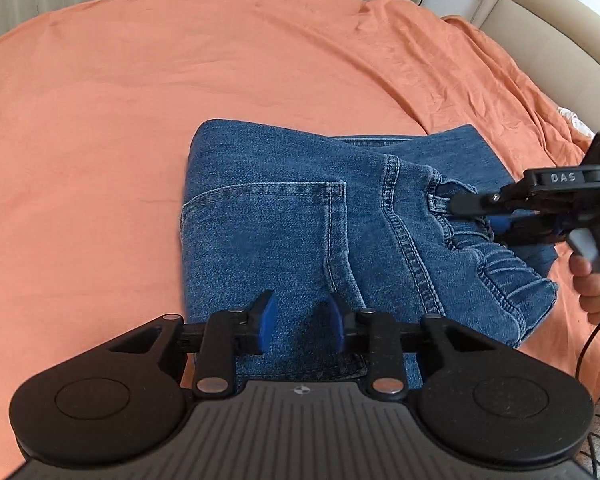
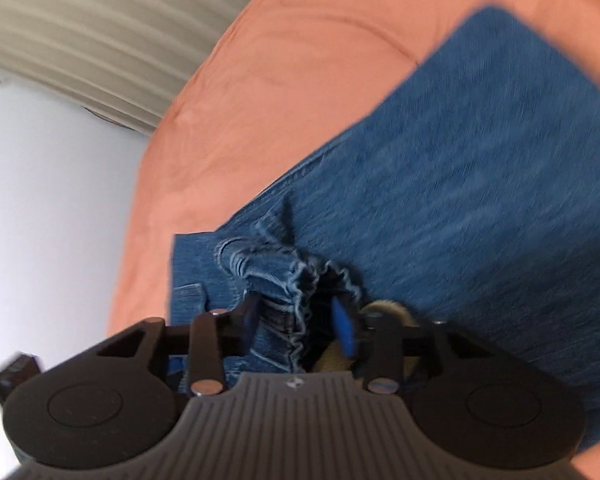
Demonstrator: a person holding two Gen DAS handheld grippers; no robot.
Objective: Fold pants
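the jeans (image 1: 300, 220) lie on the orange bed sheet (image 1: 100, 140) as a compact folded packet, with the back pocket (image 1: 268, 220) on top, so most of the folding seems done. only the elastic waistband (image 2: 288, 280), at the right side of the packet, is bunched and not flat. the left gripper (image 1: 300, 320) hovers over the near edge of the jeans with its blue fingers (image 1: 267, 322) apart and nothing between them. the right gripper (image 2: 300, 320) is at the waistband; its fingers stand on both sides of the gathered cloth but do not seem to press it. i think what is left is to smooth this waistband.
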